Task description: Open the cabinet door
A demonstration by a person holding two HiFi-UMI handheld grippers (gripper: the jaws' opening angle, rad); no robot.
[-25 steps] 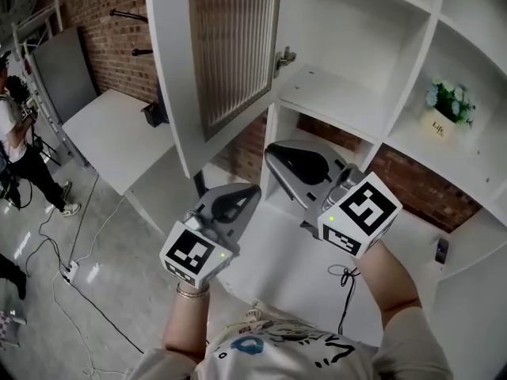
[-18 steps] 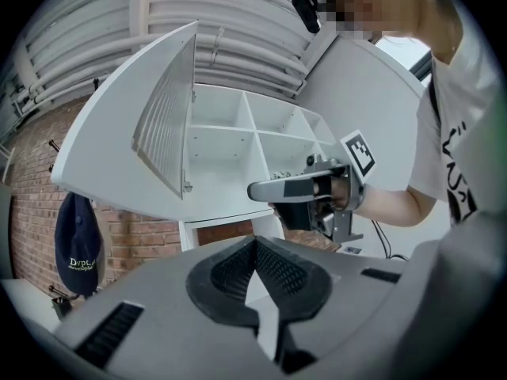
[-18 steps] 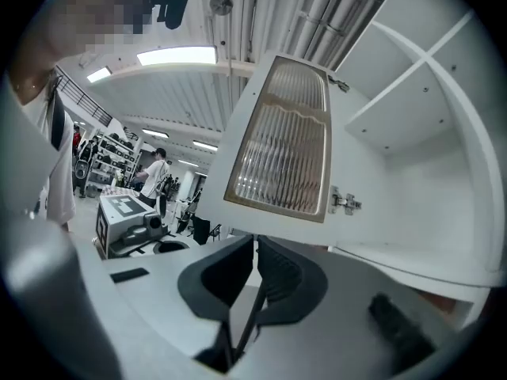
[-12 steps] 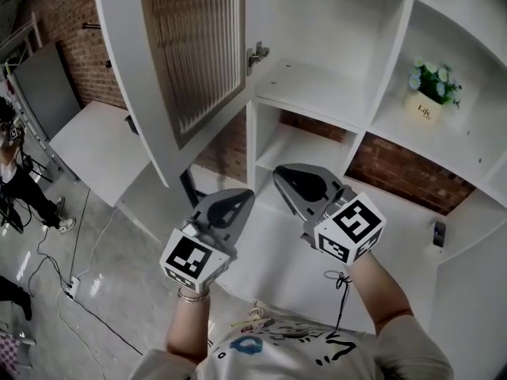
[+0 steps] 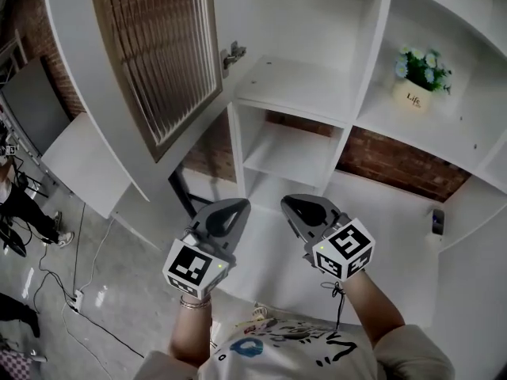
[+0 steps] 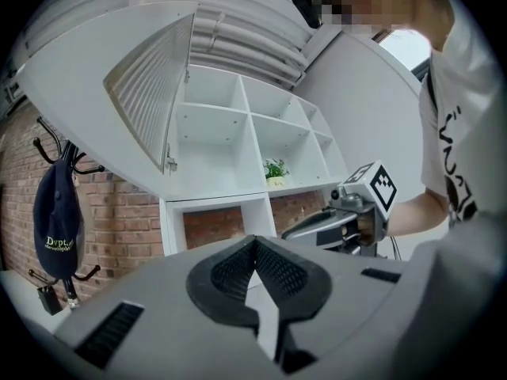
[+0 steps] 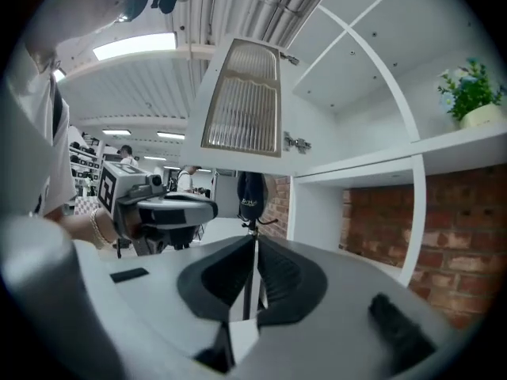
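At upper left, the cabinet door (image 5: 150, 62) stands swung wide on its hinge (image 5: 232, 54), compartment exposed.
Left gripper (image 5: 238, 206): jaws together, holding nothing, below the door and apart from it. Right gripper (image 5: 290, 204): likewise closed and empty. Opening appears complete; sound practice is keeping both clear of the door's edge.

I saw a potted plant (image 5: 417, 81) on a shelf (image 5: 396, 125), and a dark cap (image 6: 57, 220) hanging against a brick wall (image 6: 119, 212).

The white cabinet door (image 5: 154, 54), with a ribbed panel, stands swung wide open.
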